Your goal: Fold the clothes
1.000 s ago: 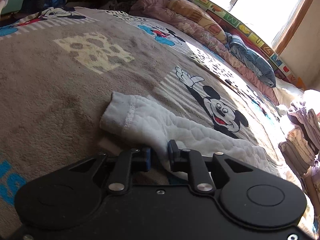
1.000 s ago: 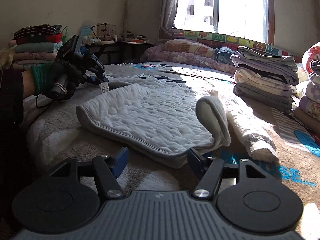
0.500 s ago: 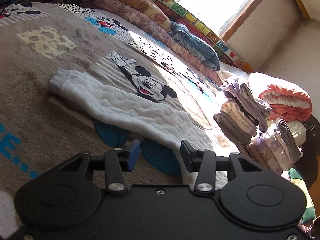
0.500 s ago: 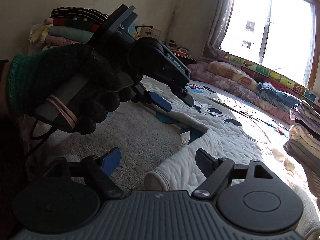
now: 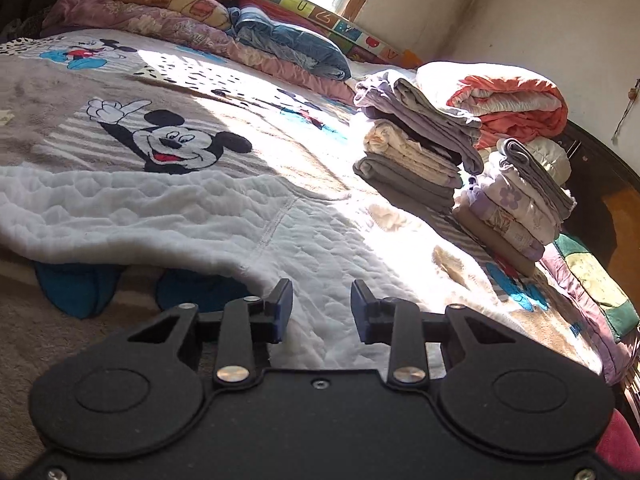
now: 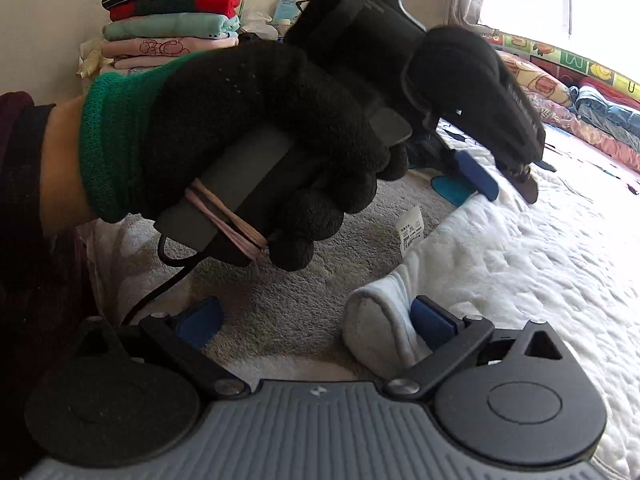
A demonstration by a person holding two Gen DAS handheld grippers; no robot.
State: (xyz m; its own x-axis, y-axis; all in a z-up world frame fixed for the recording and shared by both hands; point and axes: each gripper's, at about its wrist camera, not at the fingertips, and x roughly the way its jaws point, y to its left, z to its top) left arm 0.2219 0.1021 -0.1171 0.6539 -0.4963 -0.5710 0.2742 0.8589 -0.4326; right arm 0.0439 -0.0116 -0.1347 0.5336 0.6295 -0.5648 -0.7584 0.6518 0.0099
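Currently: white quilted garment (image 5: 168, 216) is spread on the cartoon blanket (image 5: 52, 120) | left gripper (image 5: 321, 306) is held above its near edge, jaws spread, empty | right gripper (image 6: 316, 322) is spread around its rolled cuff (image 6: 380, 332), unclamped.

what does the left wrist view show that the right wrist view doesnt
Only the left wrist view shows the Mickey Mouse print and the folded stacks by the orange quilt. Only the right wrist view shows the gloved hand holding the left gripper, a care label and the stack by the wall. Both show the white quilted garment, with both grippers open.
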